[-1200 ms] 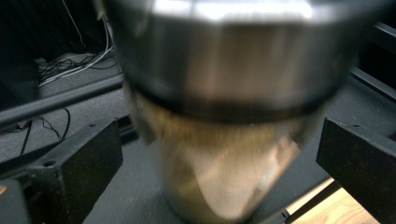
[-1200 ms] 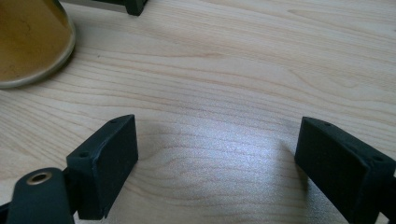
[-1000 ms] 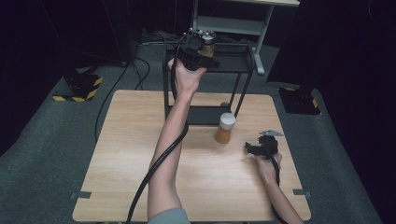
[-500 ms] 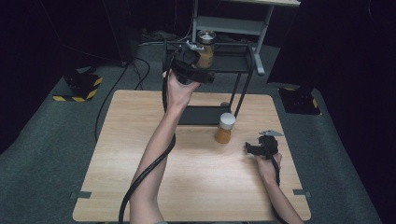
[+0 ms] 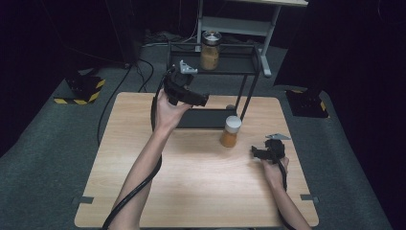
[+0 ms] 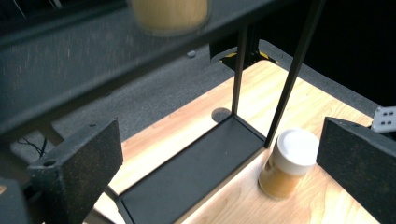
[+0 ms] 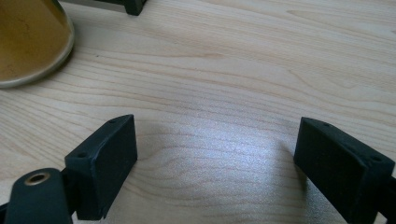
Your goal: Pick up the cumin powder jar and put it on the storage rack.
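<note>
A glass jar (image 5: 210,51) of amber-brown contents with a dark metal lid stands upright, long axis vertical, on the top shelf of the black rack (image 5: 249,61) at the table's (image 5: 143,201) far edge; no label is readable. The left gripper (image 5: 191,98), jaws apart and empty, is raised just before the rack, below the jar. The right gripper (image 5: 261,152) rests on the table with jaws apart, near a white-lidded jar (image 5: 231,131).

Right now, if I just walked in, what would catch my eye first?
Probably the left hand-held gripper, raised above the wooden table with its jaws open, in front of a black metal shelf rack. A jar with a metal lid stands on the rack's top shelf, and a white-lidded jar of amber stuff stands on the table beside the rack's foot.
</note>
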